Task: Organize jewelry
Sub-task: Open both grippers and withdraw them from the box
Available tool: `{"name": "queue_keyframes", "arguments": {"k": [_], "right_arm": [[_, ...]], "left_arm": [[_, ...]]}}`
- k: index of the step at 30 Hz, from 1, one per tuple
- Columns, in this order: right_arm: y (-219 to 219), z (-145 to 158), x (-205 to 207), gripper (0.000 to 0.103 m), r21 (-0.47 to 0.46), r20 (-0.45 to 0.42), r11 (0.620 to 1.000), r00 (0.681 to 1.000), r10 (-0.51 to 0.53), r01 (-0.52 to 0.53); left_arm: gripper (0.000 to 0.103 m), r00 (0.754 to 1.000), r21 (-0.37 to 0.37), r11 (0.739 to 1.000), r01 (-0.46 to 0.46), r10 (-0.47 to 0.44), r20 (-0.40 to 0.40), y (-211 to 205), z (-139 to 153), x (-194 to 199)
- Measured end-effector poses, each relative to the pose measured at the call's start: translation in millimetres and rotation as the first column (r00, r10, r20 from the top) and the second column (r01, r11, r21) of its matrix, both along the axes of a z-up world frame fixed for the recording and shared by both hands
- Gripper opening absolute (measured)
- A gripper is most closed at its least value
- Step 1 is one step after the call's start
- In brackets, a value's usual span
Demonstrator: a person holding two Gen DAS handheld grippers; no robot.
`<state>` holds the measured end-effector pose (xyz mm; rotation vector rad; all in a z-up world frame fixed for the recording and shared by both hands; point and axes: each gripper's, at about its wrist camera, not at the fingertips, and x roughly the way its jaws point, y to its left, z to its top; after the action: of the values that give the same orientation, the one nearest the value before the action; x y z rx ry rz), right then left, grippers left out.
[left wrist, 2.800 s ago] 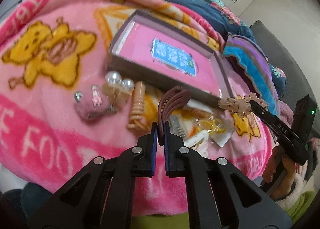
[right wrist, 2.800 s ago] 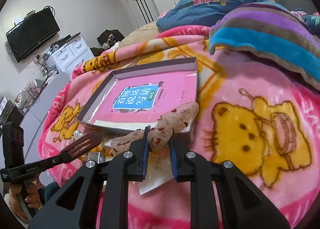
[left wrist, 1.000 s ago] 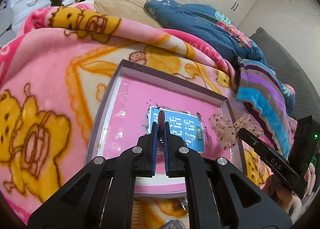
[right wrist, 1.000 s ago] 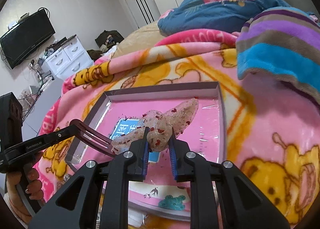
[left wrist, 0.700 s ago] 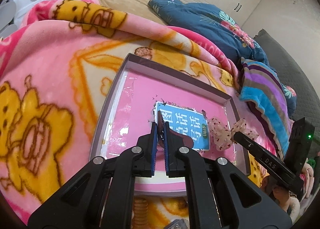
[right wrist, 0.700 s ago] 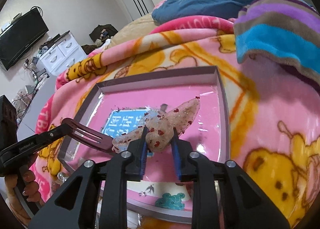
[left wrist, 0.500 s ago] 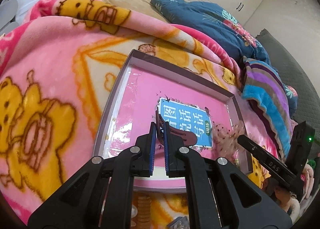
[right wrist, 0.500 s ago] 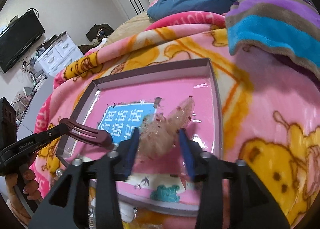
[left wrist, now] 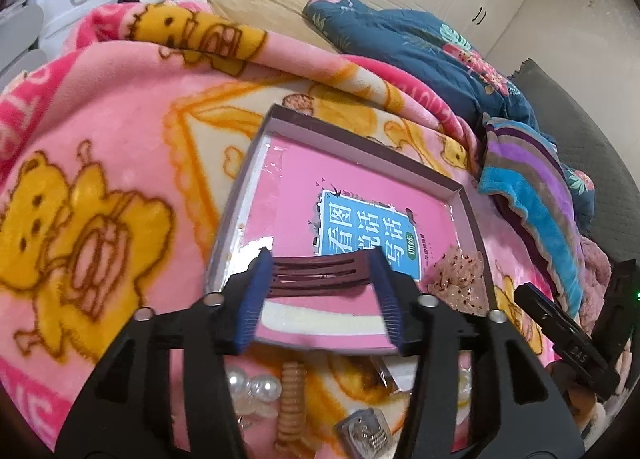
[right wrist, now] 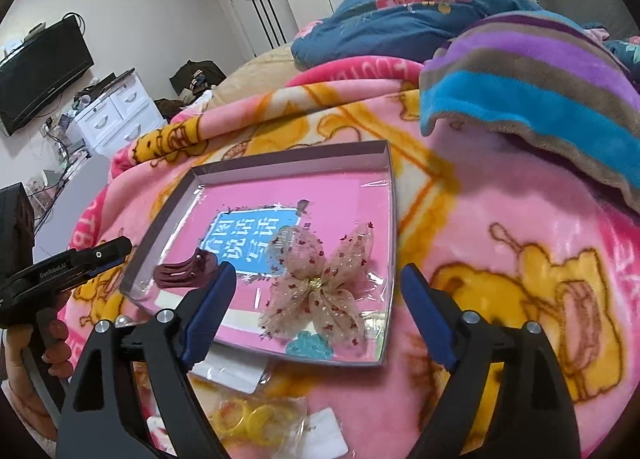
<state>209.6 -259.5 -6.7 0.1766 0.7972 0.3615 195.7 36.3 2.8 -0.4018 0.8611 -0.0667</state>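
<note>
1. The bed is covered by a pink bear-print blanket [right wrist: 520,259].
2. A shallow box tray [right wrist: 280,157] is laid on the blanket, ahead of the right gripper [right wrist: 316,301].
3. A striped throw [right wrist: 540,91] and a blue floral quilt [right wrist: 400,7] are heaped beyond the tray.
4. Pearl beads [left wrist: 250,385], a beige coil clip [left wrist: 291,403] and bagged yellow rings [right wrist: 248,417] are scattered on the blanket below the grippers.

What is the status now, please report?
Both grippers, left and right, opening. Maroon comb and bow clip released in tray. Nothing in the way.
</note>
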Motion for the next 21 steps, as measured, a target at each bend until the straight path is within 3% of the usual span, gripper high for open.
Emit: {"name": "queue_keyframes", "arguments": {"k": [5, 10, 21], "right_arm": [[2.8, 15.9, -14.2, 0.088, -0.002, 0.038, 1.0, 0.999, 0.019, -0.019], [6.4, 27.8, -27.3, 0.091, -0.009, 0.069, 0.999, 0.997, 0.034, -0.033], [13.0, 43.8, -52.1, 0.091, -0.009, 0.104, 0.998, 0.993, 0.063, -0.062]], "left_arm": [[0.067, 0.999, 0.018, 0.999, -0.028, 0.028, 0.032, 5.7, 14.1, -18.6], [0.092, 0.996, 0.034, 0.998, -0.058, 0.056, 0.063, 10.3, 27.9, -41.4], [0.094, 0.988, 0.046, 0.992, -0.119, 0.114, 0.1, 24.7, 43.5, -85.7]]}}
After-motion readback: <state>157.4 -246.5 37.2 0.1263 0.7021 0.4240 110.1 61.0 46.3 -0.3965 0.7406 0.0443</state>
